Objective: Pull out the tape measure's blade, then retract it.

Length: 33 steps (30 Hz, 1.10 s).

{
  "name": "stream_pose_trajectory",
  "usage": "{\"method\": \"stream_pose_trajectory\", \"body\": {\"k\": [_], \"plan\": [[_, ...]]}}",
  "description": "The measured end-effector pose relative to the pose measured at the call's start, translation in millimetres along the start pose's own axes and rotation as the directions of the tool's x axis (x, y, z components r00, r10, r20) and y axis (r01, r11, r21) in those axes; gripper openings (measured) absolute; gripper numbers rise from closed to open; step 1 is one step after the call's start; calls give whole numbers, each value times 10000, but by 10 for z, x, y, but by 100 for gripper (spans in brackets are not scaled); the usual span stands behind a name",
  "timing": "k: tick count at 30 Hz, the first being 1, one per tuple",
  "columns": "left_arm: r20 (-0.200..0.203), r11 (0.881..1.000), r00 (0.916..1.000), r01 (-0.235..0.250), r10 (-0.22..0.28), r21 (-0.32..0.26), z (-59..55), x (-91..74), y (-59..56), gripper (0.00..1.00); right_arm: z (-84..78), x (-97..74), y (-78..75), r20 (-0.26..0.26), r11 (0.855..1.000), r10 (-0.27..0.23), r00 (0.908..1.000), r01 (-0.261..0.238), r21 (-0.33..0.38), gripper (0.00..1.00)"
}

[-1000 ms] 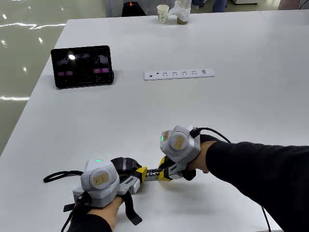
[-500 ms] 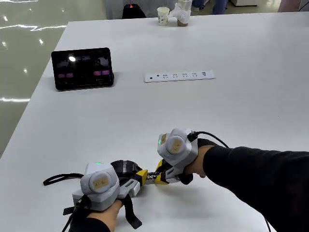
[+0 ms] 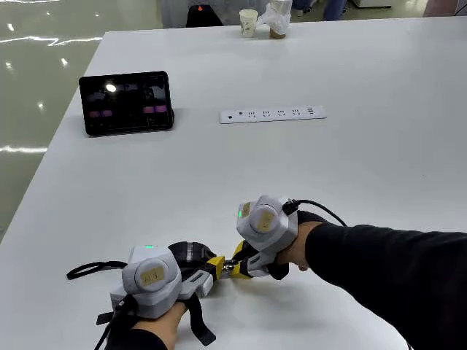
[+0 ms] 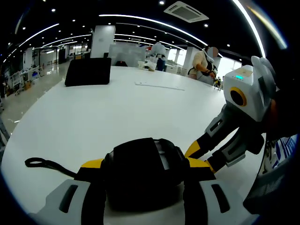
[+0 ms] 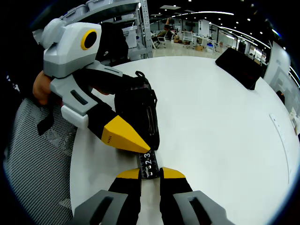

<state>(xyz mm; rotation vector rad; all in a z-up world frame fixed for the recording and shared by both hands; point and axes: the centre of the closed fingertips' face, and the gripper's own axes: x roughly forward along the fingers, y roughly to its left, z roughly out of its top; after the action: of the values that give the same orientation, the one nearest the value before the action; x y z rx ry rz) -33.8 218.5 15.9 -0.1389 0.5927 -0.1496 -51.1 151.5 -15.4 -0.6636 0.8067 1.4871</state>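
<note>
A black tape measure (image 3: 191, 254) lies on the white table (image 3: 306, 168) near the front edge. My left gripper (image 4: 145, 165) is shut on its case (image 4: 143, 173), with a yellow fingertip (image 4: 92, 163) on each side. A short length of blade (image 5: 147, 164), showing the numbers 2 and 3, sticks out of the case (image 5: 139, 117). My right gripper (image 5: 150, 175) is shut on the blade's end, close to the case. In the head view the left gripper (image 3: 208, 266) and right gripper (image 3: 235, 269) nearly meet tip to tip.
A dark tablet (image 3: 125, 100) stands at the back left and a white power strip (image 3: 272, 114) lies mid-table. A paper cup (image 3: 248, 20) and a crumpled bag (image 3: 277, 17) sit at the far edge. The tape's black strap (image 3: 91, 267) trails left.
My right gripper has moved left towards the case, and the length of blade showing between the two grippers has shrunk. The left gripper has stayed put on the case.
</note>
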Motion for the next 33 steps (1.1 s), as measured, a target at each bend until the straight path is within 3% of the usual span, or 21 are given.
{"method": "stream_pose_trajectory", "body": {"k": [33], "plan": [[-15, 10000, 10000, 25, -25, -75, 4, 3, 0, 62, 152, 81, 27, 394, 9999, 98, 9992, -92, -143, 12]]}}
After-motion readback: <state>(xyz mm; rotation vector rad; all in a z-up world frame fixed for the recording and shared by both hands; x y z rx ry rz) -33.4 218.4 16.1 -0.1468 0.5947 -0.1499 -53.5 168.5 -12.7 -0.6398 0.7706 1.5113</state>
